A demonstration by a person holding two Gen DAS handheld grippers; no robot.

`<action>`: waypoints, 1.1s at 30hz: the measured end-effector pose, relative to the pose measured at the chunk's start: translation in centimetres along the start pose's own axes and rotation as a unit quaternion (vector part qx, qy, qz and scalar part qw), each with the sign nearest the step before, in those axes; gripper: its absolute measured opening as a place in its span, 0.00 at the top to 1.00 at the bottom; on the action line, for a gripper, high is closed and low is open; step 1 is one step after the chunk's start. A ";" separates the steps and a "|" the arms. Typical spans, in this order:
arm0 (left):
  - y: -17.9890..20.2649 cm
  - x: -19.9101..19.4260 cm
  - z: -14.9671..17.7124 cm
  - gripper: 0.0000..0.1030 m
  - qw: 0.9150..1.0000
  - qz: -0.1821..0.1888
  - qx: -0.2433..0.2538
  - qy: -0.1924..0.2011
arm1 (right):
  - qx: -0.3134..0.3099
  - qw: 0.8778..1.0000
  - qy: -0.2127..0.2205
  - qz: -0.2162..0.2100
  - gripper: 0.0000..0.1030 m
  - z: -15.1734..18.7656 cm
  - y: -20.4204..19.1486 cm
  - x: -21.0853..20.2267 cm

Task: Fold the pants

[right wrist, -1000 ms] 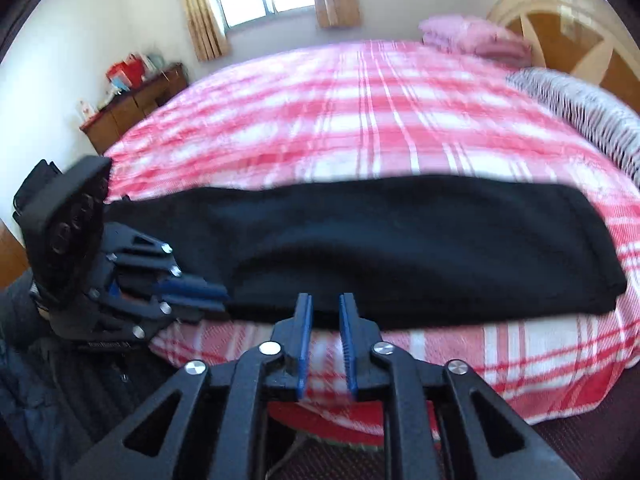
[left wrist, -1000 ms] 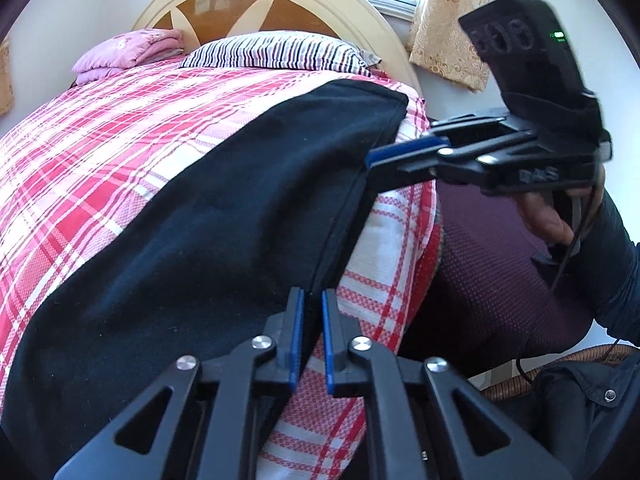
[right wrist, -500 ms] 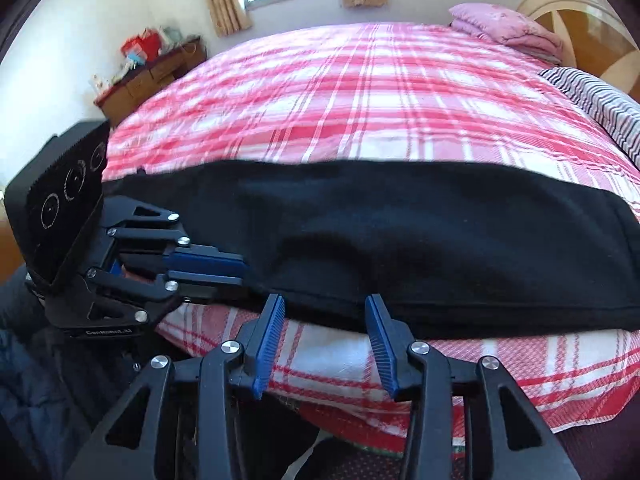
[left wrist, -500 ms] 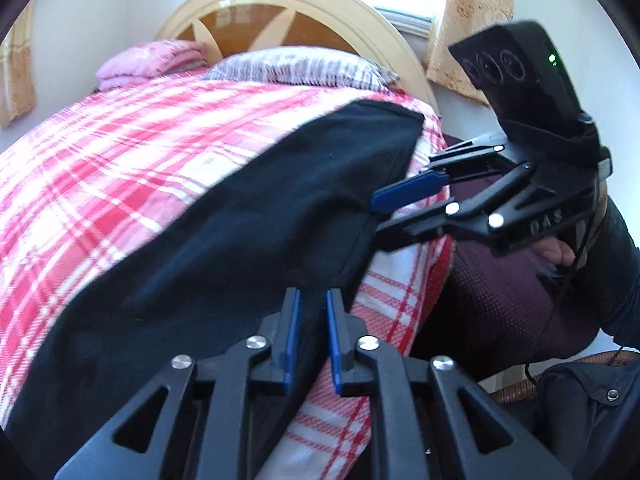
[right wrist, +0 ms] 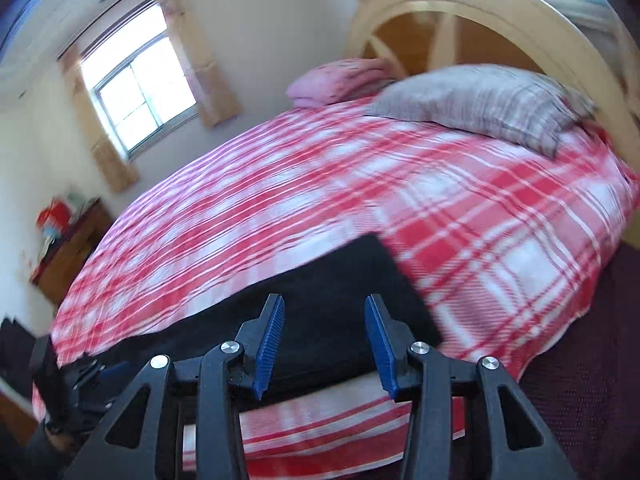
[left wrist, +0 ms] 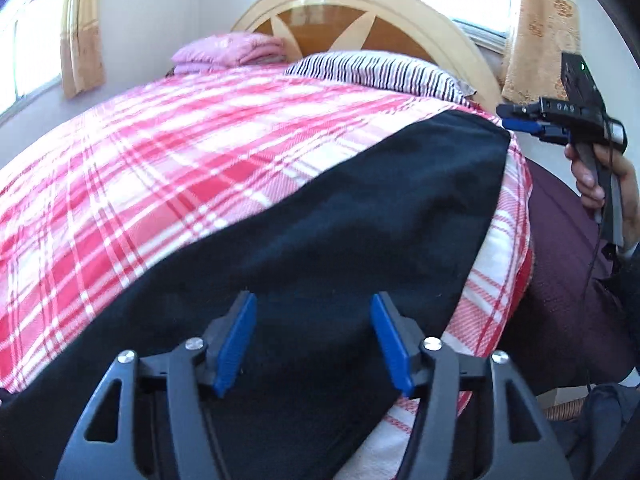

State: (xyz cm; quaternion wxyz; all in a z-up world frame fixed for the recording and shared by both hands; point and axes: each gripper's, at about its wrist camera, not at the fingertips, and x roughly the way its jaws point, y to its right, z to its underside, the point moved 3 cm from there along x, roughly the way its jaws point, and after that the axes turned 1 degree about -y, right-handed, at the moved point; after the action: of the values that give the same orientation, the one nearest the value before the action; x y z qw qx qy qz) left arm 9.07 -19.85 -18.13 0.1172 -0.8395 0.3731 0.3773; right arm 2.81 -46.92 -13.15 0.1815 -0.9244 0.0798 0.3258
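Note:
Black pants (left wrist: 340,240) lie flat in a long folded strip along the near edge of the bed. My left gripper (left wrist: 312,344) is open and empty, hovering over one end of the pants. My right gripper (right wrist: 324,344) is open and empty over the other end of the pants (right wrist: 320,300), by its square corner. The right gripper also shows in the left wrist view (left wrist: 516,118), held beside the far end of the pants. The left gripper shows dimly at the lower left of the right wrist view (right wrist: 100,372).
The bed has a red and white plaid cover (left wrist: 160,168), a striped pillow (left wrist: 376,72), folded pink bedding (left wrist: 228,50) and a curved wooden headboard (left wrist: 352,8). A wooden dresser (right wrist: 68,248) stands by the far wall. Dark purple floor (left wrist: 568,280) lies beside the bed.
Both grippers have opened. The right gripper has moved along the bed edge to the far end of the pants. The left gripper has shifted over its end.

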 end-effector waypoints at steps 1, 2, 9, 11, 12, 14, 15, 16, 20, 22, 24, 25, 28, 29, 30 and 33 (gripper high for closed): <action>0.0 0.3 0.2 0.39 1.000 -0.001 -0.001 -0.007 | 0.006 1.000 -0.012 0.011 0.57 0.2 0.5 0.7; 0.1 0.6 0.5 0.39 1.000 -0.004 0.000 -0.012 | 0.009 1.000 -0.021 0.020 0.57 0.4 0.9 1.2; 0.1 0.4 0.9 0.38 1.000 -0.006 0.001 -0.012 | 0.018 0.998 -0.033 0.057 0.57 0.8 3.4 2.1; 0.0 0.3 0.9 0.37 1.000 -0.008 0.001 -0.014 | 0.029 0.998 -0.032 0.044 0.57 0.6 3.9 1.8; 0.1 0.3 0.9 0.37 1.000 -0.009 0.000 -0.016 | 0.032 0.998 -0.030 0.045 0.57 0.6 3.9 1.7; 0.0 0.2 1.0 0.37 1.000 -0.010 0.000 -0.017 | 0.035 0.998 -0.015 0.049 0.57 0.3 3.5 0.9; 0.0 0.2 1.0 0.37 1.000 -0.011 -0.001 -0.017 | 0.031 0.998 -0.007 0.049 0.57 0.0 3.1 0.6; 0.0 0.0 1.1 0.37 1.000 -0.011 -0.001 -0.018 | 0.022 0.999 0.003 0.048 0.57 -0.2 2.4 0.1; -0.3 -0.7 1.7 0.37 1.000 -0.016 0.001 -0.017 | -0.048 0.998 0.020 0.022 0.57 -0.4 -2.7 -1.1; -0.9 -0.9 2.2 0.37 1.000 -0.014 -0.006 -0.022 | -0.078 0.997 0.006 0.004 0.57 -0.1 -5.1 -0.3; -1.0 -1.0 2.8 0.36 1.000 -0.010 -0.005 -0.025 | -0.092 0.996 -0.009 -0.018 0.57 0.0 -7.2 0.9; -0.7 -1.0 3.1 0.30 1.000 -0.010 0.005 -0.026 | -0.099 0.995 -0.015 -0.021 0.57 0.1 -8.0 1.6; 0.0 -0.9 3.6 0.23 0.999 -0.012 0.023 -0.030 | -0.114 0.993 -0.042 -0.007 0.57 0.2 -9.5 4.2; 0.1 -0.9 3.7 0.23 0.999 -0.013 0.026 -0.029 | -0.109 0.992 -0.069 -0.007 0.57 0.4 -9.5 5.6; 0.0 -1.0 3.7 0.23 0.999 -0.011 0.027 -0.028 | -0.104 0.991 -0.089 -0.008 0.57 0.5 -9.4 6.6; -1.1 -2.0 3.5 0.23 0.999 -0.019 0.013 -0.028 | -0.104 0.990 -0.097 0.003 0.57 1.2 -9.2 7.5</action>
State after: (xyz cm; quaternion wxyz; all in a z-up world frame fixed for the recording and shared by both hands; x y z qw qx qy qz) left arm 7.07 -16.37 -19.21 0.1454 -0.8340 0.3585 0.3933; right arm 10.37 -38.21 -16.13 0.0904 -0.9021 0.0304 0.4209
